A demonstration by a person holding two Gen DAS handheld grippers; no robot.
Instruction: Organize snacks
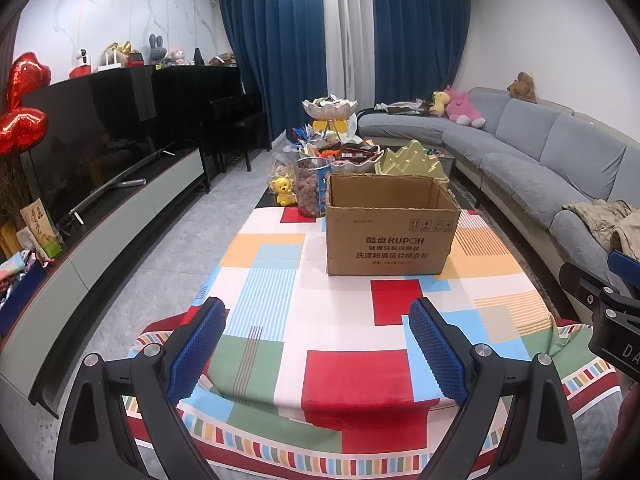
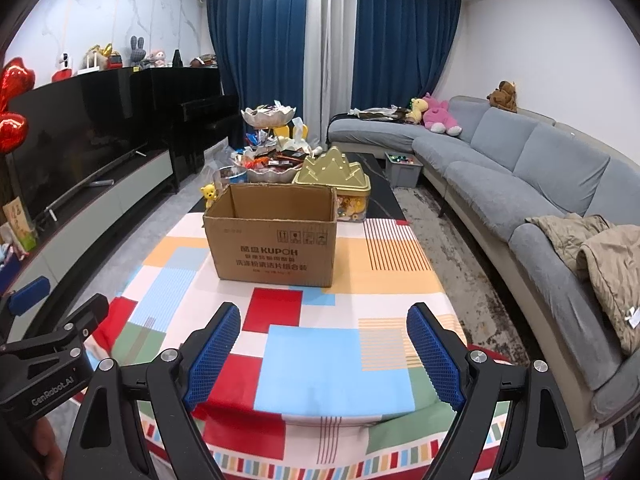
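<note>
Hovering both grippers over the near edge of the table, nothing picked yet. Left gripper (image 1: 316,344) has its jaws wide with only tablecloth (image 1: 352,376) between the pads; right gripper (image 2: 324,354) is the same, wide and empty. Cardboard box (image 1: 390,236) sits open-topped around the middle of the table, straight ahead of both grippers and well apart from them; from here I can't see whether anything is in it. Snacks (image 1: 352,154) are piled past the box toward the far end of the table, in and around a shallow bowl (image 2: 272,174), with a clear jar (image 1: 314,192) of brown pieces just beside the box's far left corner and a gold tin (image 2: 334,180) beside its far right corner. So the relation that matters: the snacks lie beyond the box along the table's long axis, dead ahead, and I have to reach over or around the box to get them. My read: the jar side favours my left hand, the tin side my right. Neither is clearly nearer to the main pile.
</note>
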